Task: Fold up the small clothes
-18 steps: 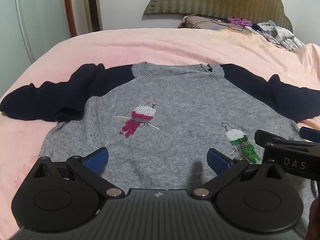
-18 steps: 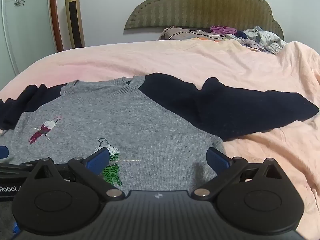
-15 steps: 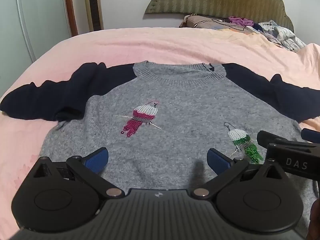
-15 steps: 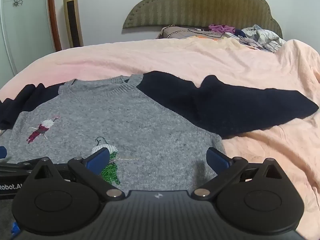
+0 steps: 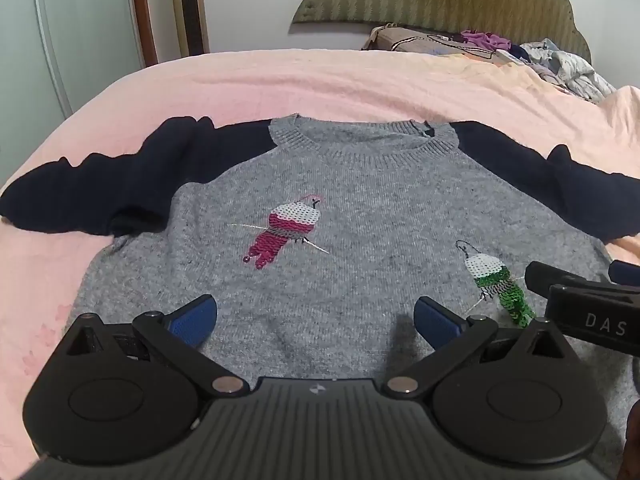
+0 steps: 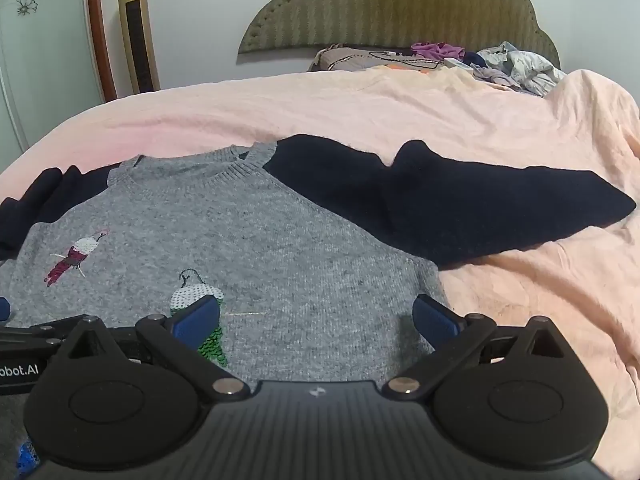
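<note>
A small grey sweater (image 5: 360, 208) with navy sleeves lies flat, front up, on the pink bed cover; it also shows in the right wrist view (image 6: 240, 240). It has a pink sequin bird (image 5: 286, 228) and a green one (image 5: 496, 284). Its left sleeve (image 5: 100, 192) is rumpled; its right sleeve (image 6: 460, 204) lies spread out. My left gripper (image 5: 316, 318) is open and empty over the lower middle of the sweater. My right gripper (image 6: 316, 316) is open and empty over the sweater's lower right side.
The pink bed cover (image 5: 320, 80) stretches around the sweater. A pile of loose clothes (image 6: 480, 60) lies at the olive headboard (image 6: 400, 4). A gold tower fan (image 6: 138, 32) and a wardrobe stand at the far left.
Both grippers have shifted slightly; the sweater sits a little lower in both views. Both stay open and empty.
</note>
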Tool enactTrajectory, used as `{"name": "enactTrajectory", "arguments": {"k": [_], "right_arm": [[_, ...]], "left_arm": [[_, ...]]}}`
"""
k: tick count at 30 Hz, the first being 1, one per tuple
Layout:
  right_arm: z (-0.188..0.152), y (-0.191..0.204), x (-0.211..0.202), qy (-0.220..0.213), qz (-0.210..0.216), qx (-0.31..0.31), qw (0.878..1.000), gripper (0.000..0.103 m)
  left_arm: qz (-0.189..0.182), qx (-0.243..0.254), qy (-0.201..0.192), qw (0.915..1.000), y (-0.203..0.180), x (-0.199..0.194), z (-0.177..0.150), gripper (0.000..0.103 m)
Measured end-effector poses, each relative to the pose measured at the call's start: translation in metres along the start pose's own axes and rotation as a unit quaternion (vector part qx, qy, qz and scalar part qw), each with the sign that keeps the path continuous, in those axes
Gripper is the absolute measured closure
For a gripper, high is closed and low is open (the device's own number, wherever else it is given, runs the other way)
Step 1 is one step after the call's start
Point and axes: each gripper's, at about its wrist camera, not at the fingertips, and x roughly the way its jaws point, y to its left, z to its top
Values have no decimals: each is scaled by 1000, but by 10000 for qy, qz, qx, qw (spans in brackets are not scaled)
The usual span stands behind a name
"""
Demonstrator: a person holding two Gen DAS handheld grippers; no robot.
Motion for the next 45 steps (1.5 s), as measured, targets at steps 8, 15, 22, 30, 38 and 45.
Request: {"name": "enactTrajectory", "arguments": {"k": [8, 15, 22, 30, 38, 45], "right_arm": [[-2, -1, 1, 15, 6, 15, 10000, 0], [-4, 1, 2, 30, 6, 3, 10000, 0], [-4, 1, 3, 27, -2, 3, 10000, 0], [-3, 1, 3, 22, 13, 4, 10000, 0], [-2, 0, 4, 14, 16, -8, 10000, 0], [-1, -1, 5, -6, 19, -18, 10000, 0]], "left_arm": [[77, 4, 38, 10000, 2, 4, -1, 0], [113, 11, 36, 9999, 3, 3, -3, 0], [111, -34, 52, 9999, 4, 4, -2, 0], [243, 78, 3, 9997, 0, 4, -3, 0], [264, 87, -24, 9996, 0, 3, -3, 0], [281, 100, 14, 9996, 0, 4, -1, 0]]}}
